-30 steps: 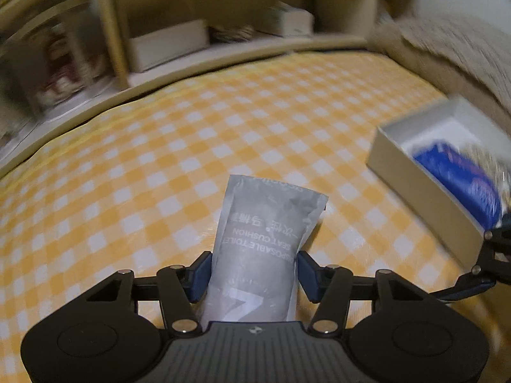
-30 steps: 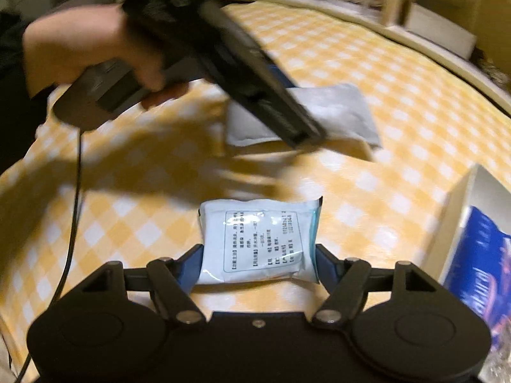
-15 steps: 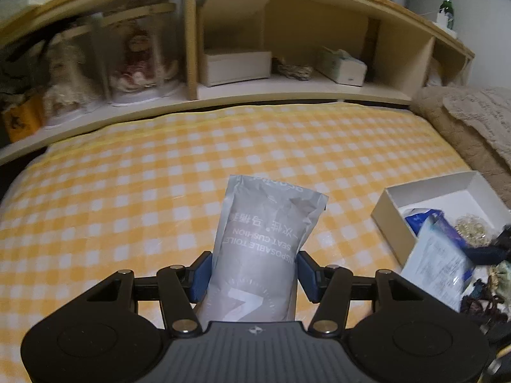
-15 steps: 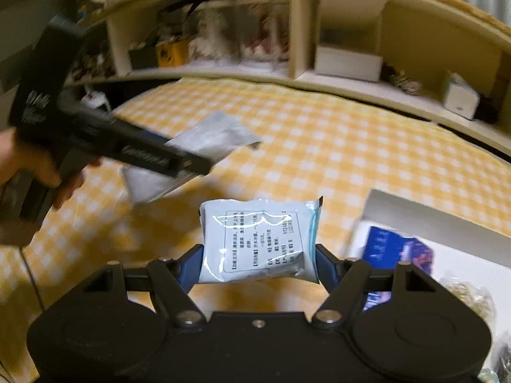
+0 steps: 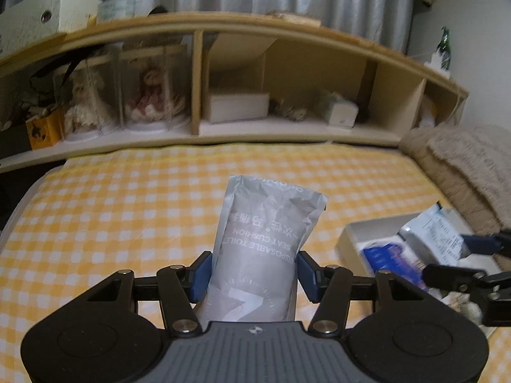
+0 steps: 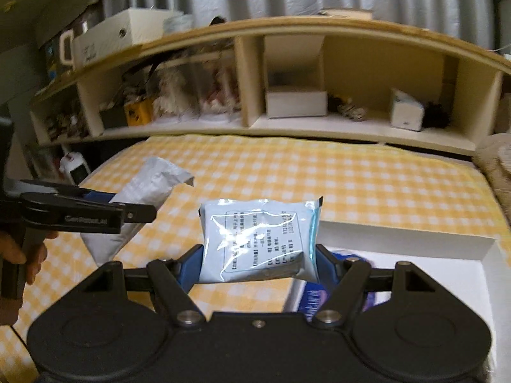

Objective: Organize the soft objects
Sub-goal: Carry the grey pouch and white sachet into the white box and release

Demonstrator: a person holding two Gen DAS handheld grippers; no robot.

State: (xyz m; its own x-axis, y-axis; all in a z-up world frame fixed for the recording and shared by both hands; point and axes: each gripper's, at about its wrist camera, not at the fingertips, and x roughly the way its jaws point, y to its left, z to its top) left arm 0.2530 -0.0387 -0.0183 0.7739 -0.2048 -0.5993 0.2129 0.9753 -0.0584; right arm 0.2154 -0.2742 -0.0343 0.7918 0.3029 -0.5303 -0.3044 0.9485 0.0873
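Observation:
My left gripper (image 5: 254, 276) is shut on a grey "disposable toilet seat cushion" pouch (image 5: 265, 242) and holds it above the yellow checked bed cover (image 5: 127, 210). My right gripper (image 6: 257, 263) is shut on a light blue wipes pack (image 6: 258, 239), held above the near left corner of a white open box (image 6: 415, 242). A blue packet (image 6: 314, 303) lies in that box. The right wrist view shows the left gripper (image 6: 140, 212) with the grey pouch (image 6: 147, 188) at the left. The left wrist view shows the box (image 5: 370, 236) and the blue pack (image 5: 437, 233) at the right.
A wooden headboard shelf (image 5: 255, 127) runs along the far edge, with dolls (image 5: 150, 95), a white box (image 5: 236, 107) and a tissue box (image 5: 341, 113). A beige knitted blanket (image 5: 463, 159) lies at the right. Small trinkets lie in the box's near part (image 5: 460, 303).
Both grippers have risen and tilted up from the cover, each carrying its pack. My right gripper has swung right from the middle of the bed to above the white box.

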